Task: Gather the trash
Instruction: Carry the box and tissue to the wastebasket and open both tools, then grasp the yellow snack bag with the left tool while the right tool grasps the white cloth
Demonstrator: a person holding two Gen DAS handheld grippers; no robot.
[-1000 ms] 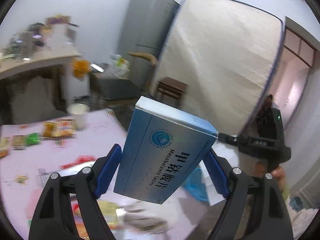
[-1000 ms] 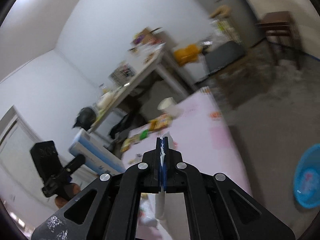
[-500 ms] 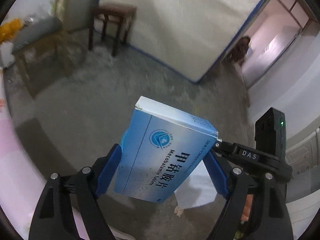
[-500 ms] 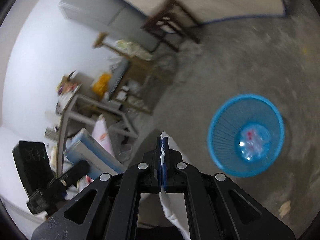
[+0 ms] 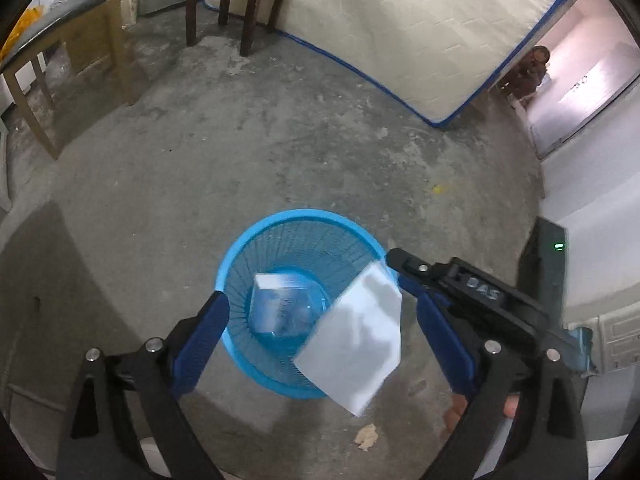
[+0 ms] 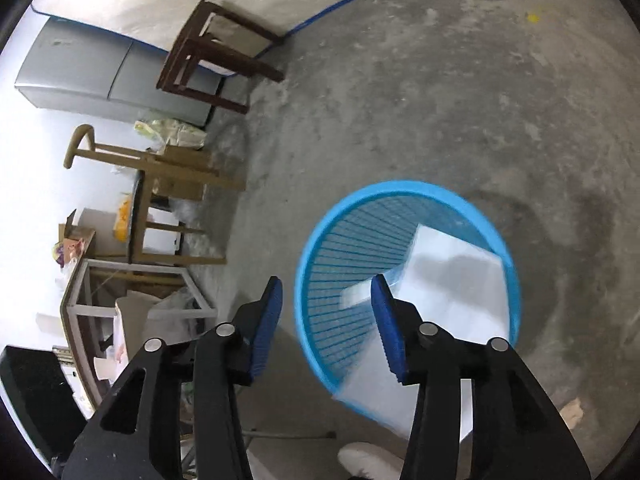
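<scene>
A blue mesh trash basket (image 5: 240, 264) stands on the concrete floor; it also shows in the right wrist view (image 6: 316, 248). The blue medicine box (image 5: 276, 306) lies inside it. My left gripper (image 5: 320, 336) is open and empty above the basket. A white sheet of paper (image 5: 356, 344) is falling over the basket's right rim, free of any grip; in the right wrist view the sheet (image 6: 452, 280) is blurred. My right gripper (image 6: 326, 328) is open and empty over the basket's near rim, and shows in the left wrist view at right.
A dark wooden stool (image 5: 236, 0) and a mattress (image 5: 400, 28) leaning on the wall stand beyond. A light wooden chair (image 6: 160, 184), a fridge (image 6: 100, 76) and a cluttered table (image 6: 120, 312) are to the left. A paper scrap (image 5: 368, 436) lies on the floor.
Both grippers swung down over the basket. The left gripper opened and the medicine box dropped in. The right gripper opened and let go of the white paper, which is falling.
</scene>
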